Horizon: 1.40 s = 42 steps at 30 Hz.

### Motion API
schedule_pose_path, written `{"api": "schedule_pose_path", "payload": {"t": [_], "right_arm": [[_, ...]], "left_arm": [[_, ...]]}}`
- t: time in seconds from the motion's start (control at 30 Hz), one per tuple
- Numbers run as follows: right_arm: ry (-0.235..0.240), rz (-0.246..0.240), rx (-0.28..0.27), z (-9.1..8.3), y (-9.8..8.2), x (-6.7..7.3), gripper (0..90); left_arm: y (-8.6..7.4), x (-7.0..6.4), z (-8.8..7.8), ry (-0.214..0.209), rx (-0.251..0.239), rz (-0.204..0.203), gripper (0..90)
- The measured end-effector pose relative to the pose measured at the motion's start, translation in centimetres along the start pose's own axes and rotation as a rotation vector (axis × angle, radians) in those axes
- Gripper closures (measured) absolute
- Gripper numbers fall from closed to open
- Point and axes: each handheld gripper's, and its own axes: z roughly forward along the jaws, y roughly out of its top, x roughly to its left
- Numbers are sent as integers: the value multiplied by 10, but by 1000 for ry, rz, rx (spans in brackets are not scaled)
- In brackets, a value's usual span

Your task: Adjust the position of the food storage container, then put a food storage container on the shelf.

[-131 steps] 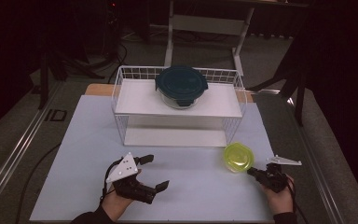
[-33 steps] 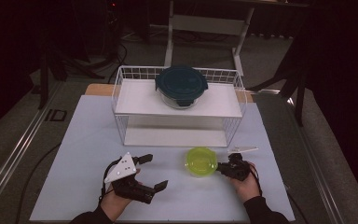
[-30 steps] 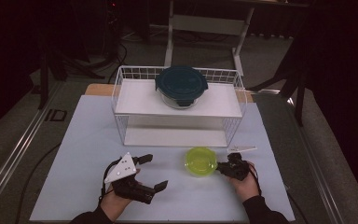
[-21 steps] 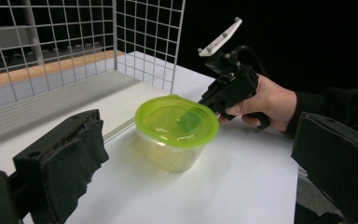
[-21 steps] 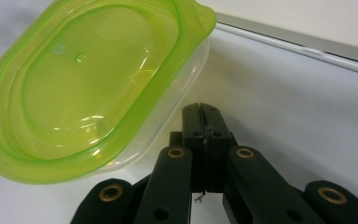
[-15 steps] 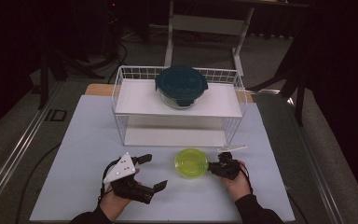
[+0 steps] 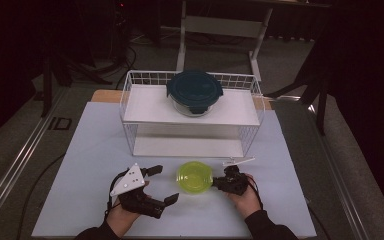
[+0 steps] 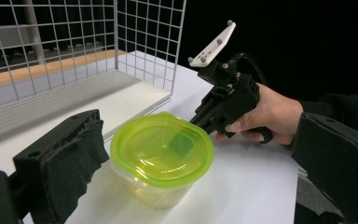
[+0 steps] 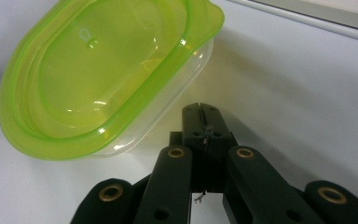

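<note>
Item: green-lidded container [image 7: 194,177] — pushed leftward across the tabletop [image 7: 90,145] by the clenched, empty right claw [image 7: 219,182], now beside the released left claw [image 7: 159,185] (handover range, likely).

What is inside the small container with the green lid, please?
Through the translucent green lid and the clear container wall, nothing can be made out inside. The lid's tint and its reflections hide the bottom, so whether it is truly empty cannot be told.
</note>
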Motion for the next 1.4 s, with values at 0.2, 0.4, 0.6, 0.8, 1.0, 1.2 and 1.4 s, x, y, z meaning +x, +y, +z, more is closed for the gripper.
{"api": "schedule_pose_path", "payload": {"t": [0.2,0.4,0.6,0.8,1.0,1.2,1.4], "right_arm": [[20,-10,10,7,3,7,900],[23,-16,27,12,3,12,900],[14,-6,11,6,3,9,900],[-17,-21,-18,-10,2,9,900],[-46,-38,-86,-31,3,11,751],[-67,-87,-154,-55,1,24,487],[-9,-83,-221,-71,1,36,193]], "left_arm": [[0,0,-1,0,0,-1,28],[1,1,-1,1,-6,-2,28],[1,1,-1,2,-3,-1,28],[1,2,-1,4,1,-8,28],[2,4,-1,22,23,-4,28],[8,6,-1,2,38,-16,37],[22,8,-2,-94,40,-54,27]]}}
